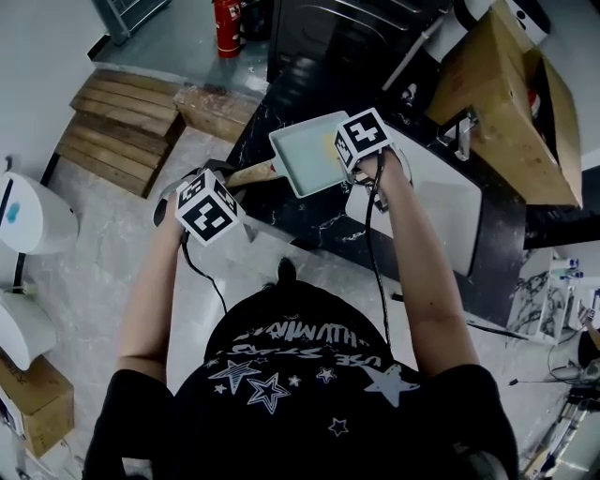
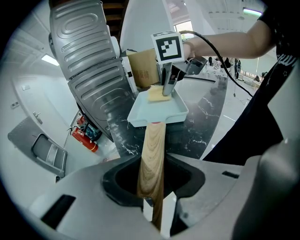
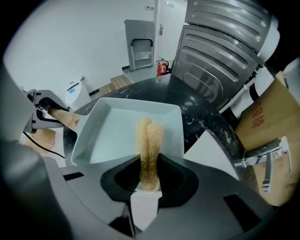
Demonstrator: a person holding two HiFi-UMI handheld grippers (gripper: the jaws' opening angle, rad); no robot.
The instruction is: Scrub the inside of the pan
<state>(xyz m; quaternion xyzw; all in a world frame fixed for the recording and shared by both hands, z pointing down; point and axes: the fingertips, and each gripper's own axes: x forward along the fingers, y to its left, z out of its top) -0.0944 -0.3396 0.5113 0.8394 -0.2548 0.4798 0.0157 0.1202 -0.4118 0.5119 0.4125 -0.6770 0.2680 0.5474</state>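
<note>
A pale blue square pan (image 1: 305,155) is held over the black counter by its wooden handle (image 2: 152,159). My left gripper (image 2: 157,206) is shut on that handle, at the lower left of the pan in the head view (image 1: 239,187). My right gripper (image 3: 147,187) is shut on a yellow sponge (image 3: 149,140), folded between its jaws. The sponge (image 2: 157,93) sits inside the pan (image 3: 117,136) near its far right side, with the right gripper (image 1: 361,164) pointing steeply down over it. From the right gripper view the left gripper (image 3: 40,115) shows at the handle's end.
The black marble counter (image 1: 309,225) carries a white board (image 1: 450,206) to the right of the pan. A cardboard box (image 1: 506,103) stands at the far right. A ribbed metal appliance (image 3: 220,51) lies behind the counter. A fire extinguisher (image 1: 226,23) and a wooden pallet (image 1: 117,122) are on the floor.
</note>
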